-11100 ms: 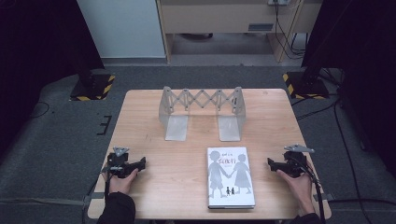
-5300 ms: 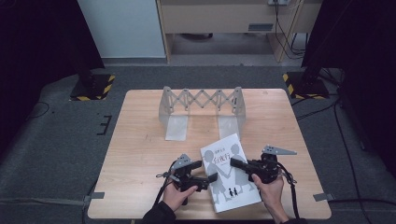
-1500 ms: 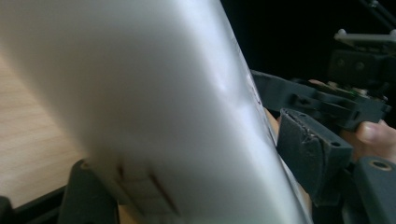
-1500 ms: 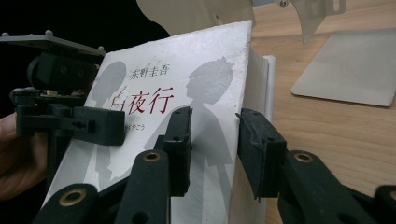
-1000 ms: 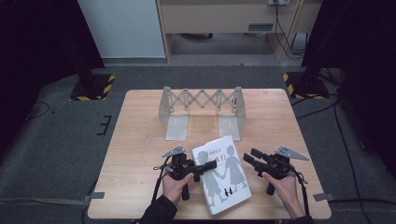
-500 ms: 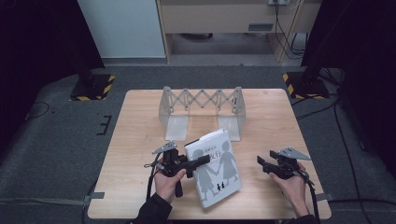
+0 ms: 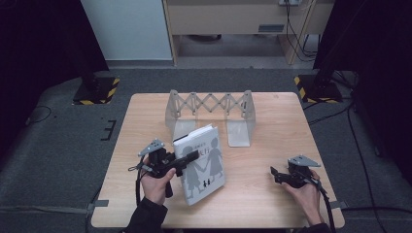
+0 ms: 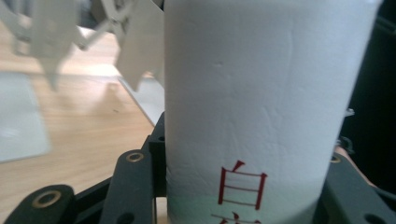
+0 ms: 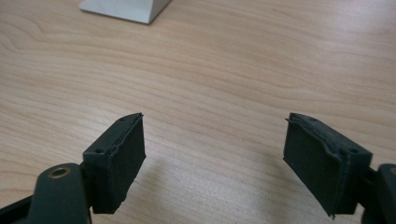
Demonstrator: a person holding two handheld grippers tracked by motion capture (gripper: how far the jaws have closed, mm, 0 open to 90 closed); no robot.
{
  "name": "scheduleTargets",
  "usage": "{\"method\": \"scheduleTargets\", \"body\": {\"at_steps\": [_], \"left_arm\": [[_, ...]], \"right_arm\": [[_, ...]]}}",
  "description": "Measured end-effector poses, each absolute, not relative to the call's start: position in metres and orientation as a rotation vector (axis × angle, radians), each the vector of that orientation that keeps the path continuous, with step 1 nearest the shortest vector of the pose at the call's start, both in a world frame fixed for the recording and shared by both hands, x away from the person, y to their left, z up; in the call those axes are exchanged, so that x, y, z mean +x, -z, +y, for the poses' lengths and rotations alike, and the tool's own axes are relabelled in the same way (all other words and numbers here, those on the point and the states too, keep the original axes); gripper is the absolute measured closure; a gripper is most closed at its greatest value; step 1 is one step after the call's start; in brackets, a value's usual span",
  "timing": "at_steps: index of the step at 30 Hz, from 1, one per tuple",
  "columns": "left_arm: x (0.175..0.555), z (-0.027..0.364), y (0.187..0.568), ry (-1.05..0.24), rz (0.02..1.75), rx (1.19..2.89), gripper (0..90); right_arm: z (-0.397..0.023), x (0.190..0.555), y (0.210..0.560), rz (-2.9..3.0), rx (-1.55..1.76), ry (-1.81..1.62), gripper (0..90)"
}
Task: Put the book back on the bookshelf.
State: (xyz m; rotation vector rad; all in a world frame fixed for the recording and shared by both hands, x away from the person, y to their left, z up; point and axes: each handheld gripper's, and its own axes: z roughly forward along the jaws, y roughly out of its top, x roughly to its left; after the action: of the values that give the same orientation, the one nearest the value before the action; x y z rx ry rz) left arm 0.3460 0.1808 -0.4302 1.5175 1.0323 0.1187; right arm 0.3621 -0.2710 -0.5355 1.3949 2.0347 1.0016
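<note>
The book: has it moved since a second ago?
Yes. The book, clamped in the left gripper, has tipped up off the table and shifted toward the expanding rack.

The book (image 8: 261,116) runs past the left gripper view's edges, hiding its lower red lettering.

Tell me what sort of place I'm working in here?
Probably a lab or recording studio: a lone wooden table on grey carpet, dark curtains around it, and hazard-striped stand bases on the floor behind.
</note>
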Motion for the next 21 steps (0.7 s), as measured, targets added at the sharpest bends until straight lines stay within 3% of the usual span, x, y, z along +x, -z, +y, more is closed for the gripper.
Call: {"method": "scheduleTargets", "body": {"at_steps": [9,15,21], "left_arm": [[0.342,0.21,0.407,-0.218,1.053,1.45,52.4],[0.339,0.227,0.39,-0.356,1.069,1.428,52.4],[0.348,0.239,0.387,-0.379,1.113,1.406,52.4]], "right_arm": [[-0.272,0.364,0.537,2.074,1.412,-0.952,17.7],[-0.27,0.365,0.538,2.098,1.419,-0.912,16.0],[-0.27,0.365,0.538,2.102,1.421,-0.916,14.4]]}}
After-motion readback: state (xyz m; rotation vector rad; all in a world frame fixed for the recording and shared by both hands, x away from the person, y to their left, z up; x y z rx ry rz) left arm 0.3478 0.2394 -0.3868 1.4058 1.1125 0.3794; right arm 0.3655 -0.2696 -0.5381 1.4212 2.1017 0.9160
